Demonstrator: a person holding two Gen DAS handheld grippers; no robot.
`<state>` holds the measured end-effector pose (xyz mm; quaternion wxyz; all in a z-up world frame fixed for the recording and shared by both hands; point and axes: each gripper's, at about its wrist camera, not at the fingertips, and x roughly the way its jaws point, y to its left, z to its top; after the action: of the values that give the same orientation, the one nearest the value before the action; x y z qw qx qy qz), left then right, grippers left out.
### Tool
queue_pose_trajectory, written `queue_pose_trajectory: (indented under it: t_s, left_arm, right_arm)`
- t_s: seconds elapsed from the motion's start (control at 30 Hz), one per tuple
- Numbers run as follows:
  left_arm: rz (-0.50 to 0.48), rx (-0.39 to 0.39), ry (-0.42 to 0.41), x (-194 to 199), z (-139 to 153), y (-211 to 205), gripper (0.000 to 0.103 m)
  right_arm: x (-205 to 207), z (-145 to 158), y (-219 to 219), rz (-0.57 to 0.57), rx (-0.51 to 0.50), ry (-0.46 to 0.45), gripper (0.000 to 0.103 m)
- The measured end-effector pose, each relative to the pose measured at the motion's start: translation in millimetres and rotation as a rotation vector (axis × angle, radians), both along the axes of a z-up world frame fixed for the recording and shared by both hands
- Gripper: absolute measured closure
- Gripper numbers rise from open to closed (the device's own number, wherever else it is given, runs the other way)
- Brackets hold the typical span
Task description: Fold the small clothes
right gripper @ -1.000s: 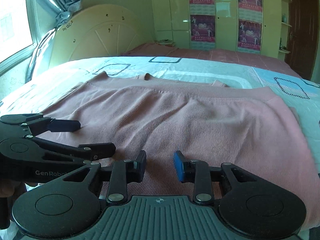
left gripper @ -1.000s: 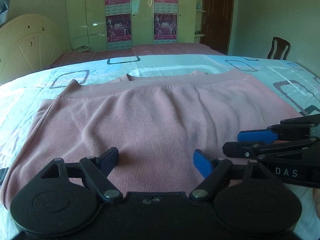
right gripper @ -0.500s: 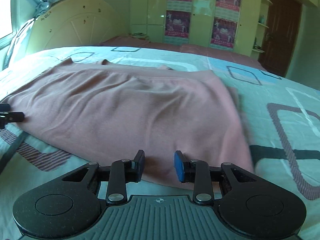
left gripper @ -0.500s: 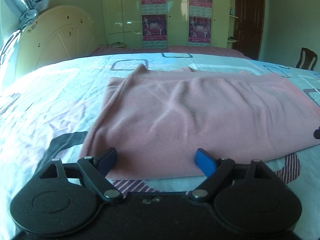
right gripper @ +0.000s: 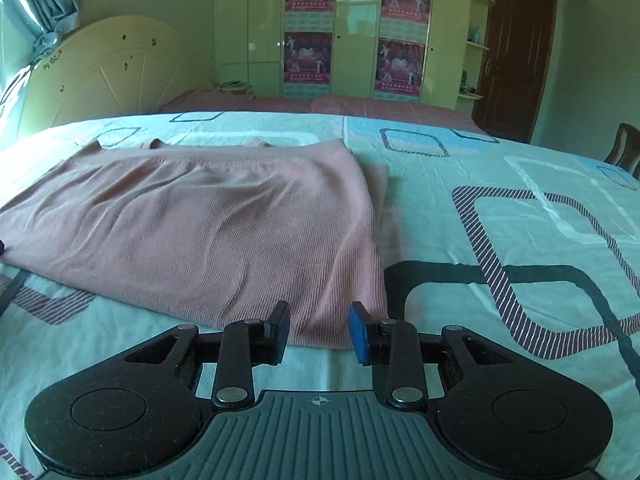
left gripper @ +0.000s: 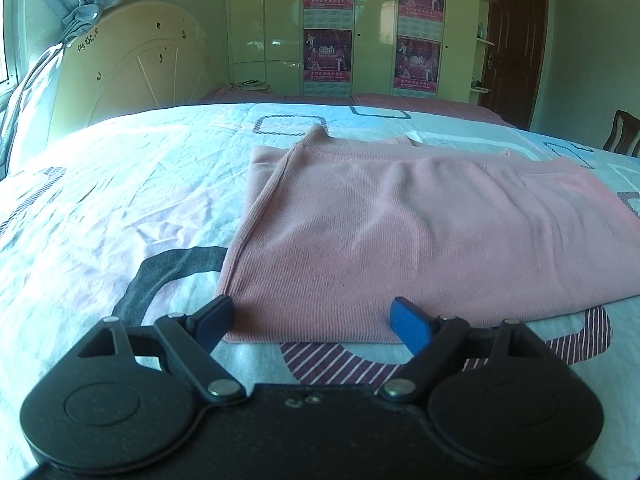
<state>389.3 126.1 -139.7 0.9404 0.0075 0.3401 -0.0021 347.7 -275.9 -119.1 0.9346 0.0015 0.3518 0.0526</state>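
Observation:
A pink knit garment (left gripper: 400, 240) lies folded flat on the bed; it also shows in the right wrist view (right gripper: 200, 232). My left gripper (left gripper: 312, 322) is open and empty, just above the garment's near-left corner. My right gripper (right gripper: 318, 330) is open and empty, just above the garment's near-right corner. The folded edge faces me. The hem band and neckline lie at the far side.
The bed sheet (left gripper: 100, 200) is light blue with square outlines. A cream headboard (left gripper: 132, 72) stands at the left. Wardrobe doors with posters (right gripper: 356, 28), a brown door (right gripper: 516, 48) and a chair (right gripper: 624, 148) are at the back and right.
Both grippers have moved apart from the garment's middle, the left to its near-left corner and the right to its near-right corner. Both stayed open. The garment lies still.

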Motion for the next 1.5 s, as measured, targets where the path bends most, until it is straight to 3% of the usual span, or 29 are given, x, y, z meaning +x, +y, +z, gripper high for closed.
queue_pose_trajectory:
  t_s: [0.13,0.47,0.63,0.73,0.83,0.93,0.97,1.07,1.2,1.37,1.43,1.5]
  left_arm:
    - [-0.004,-0.008,0.013,4,-1,4,0.016]
    - [0.01,0.004,0.029,1,0,3,0.017]
    - [0.05,-0.003,0.055,-4,8,2,0.015]
    - [0.073,-0.037,0.047,-14,12,6,0.019]
    - [0.083,-0.094,0.036,-24,19,5,0.022]
    - [0.101,-0.258,0.062,-28,22,9,0.034]
    - [0.117,-0.369,0.085,-28,19,12,0.037]
    - [0.22,-0.607,0.118,-28,2,27,0.04]
    - [0.344,-0.819,0.088,-18,-13,49,0.047]
    - [0.388,-0.882,0.055,10,-19,62,0.048]
    - [0.391,-0.89,0.035,21,-22,63,0.049]
    - [0.391,-0.885,0.019,33,-24,64,0.053]
  right_arm:
    - [12,-15,-2,0.006,-0.049,0.076,0.071]
    - [2,-16,-3,0.005,-0.056,0.069,0.072]
    - [-12,-1,-12,-0.039,0.023,0.044,0.072]
    - [-25,8,-16,-0.047,0.06,0.019,0.072]
    - [-33,17,-16,-0.027,0.092,-0.001,0.094]
    - [-34,25,-12,-0.015,0.137,-0.016,0.095]
    - [-33,27,-9,-0.007,0.151,-0.016,0.095]
    - [-26,33,4,0.022,0.189,-0.023,0.095]
    - [-10,41,27,0.066,0.229,-0.028,0.095]
    - [23,44,53,0.107,0.31,-0.014,0.095]
    - [39,44,65,0.132,0.343,-0.003,0.103]
    - [56,43,78,0.148,0.344,0.0,0.103]
